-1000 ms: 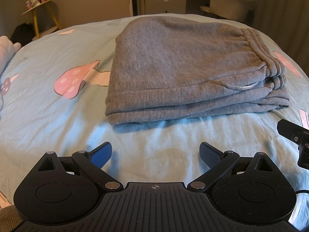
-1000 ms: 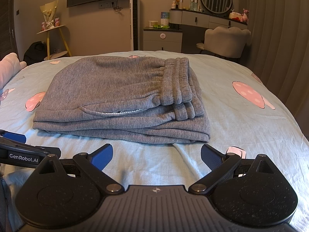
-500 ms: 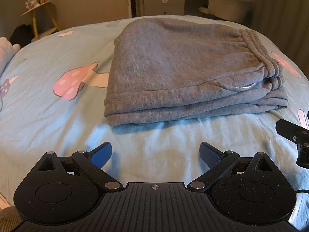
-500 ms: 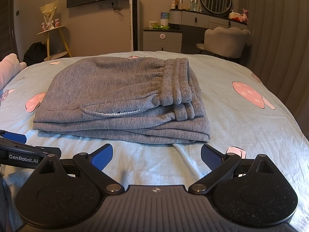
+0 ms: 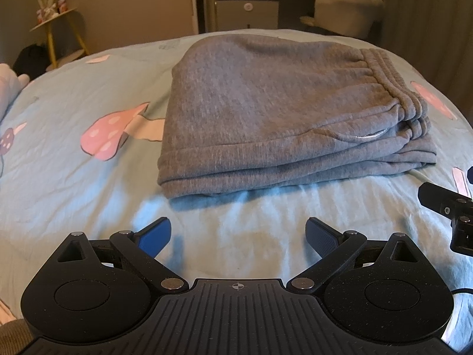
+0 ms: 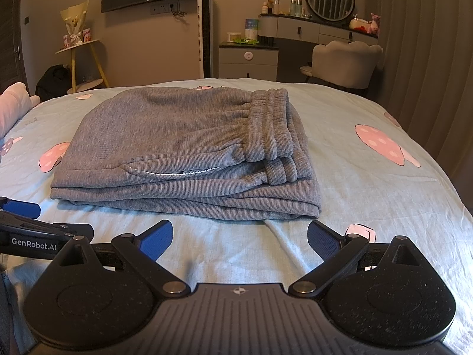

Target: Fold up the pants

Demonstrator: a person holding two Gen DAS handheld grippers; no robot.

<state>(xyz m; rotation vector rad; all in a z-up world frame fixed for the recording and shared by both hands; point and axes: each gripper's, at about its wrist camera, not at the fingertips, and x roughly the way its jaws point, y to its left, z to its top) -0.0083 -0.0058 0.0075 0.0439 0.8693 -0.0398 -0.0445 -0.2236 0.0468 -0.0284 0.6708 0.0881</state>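
Wide stretch of bare light-blue bedsheet (image 6: 369, 195) to the right of the pants (image 6: 183, 148), out to the bed's edge near the curtain (image 6: 428, 59); narrower strip of sheet between the near fold and both sets of tongs; more open sheet to the left, with a pink mushroom print (image 5: 103, 133) just beside the stack's left edge; pink pillow (image 6: 11, 106) at the far left border; beyond the far edge of the bed, a cabinet (image 6: 248, 59), a pale chair (image 6: 343, 59) and a yellow side table (image 6: 82, 56).

Left gripper (image 5: 238, 233) low over the sheet in front of the stack, spread wide, holding nothing, fingertips (image 5: 155, 235) clear of the cloth; right gripper (image 6: 239, 236) alongside it, likewise gaping wide and empty, short of the near fold; each tool's arm visible at the border of the other's view.

Grey sweatpants near the middle of the bed, folded into a compact layered rectangle; elastic waistband (image 6: 269, 127) on top at the right end, ribbed and gathered; pocket opening (image 6: 177, 171) showing a pale lining along the front; several stacked fold edges facing the cameras, fairly even, the lowest layer jutting out slightly at the right corner; top surface smooth, rounded at the far left corner.
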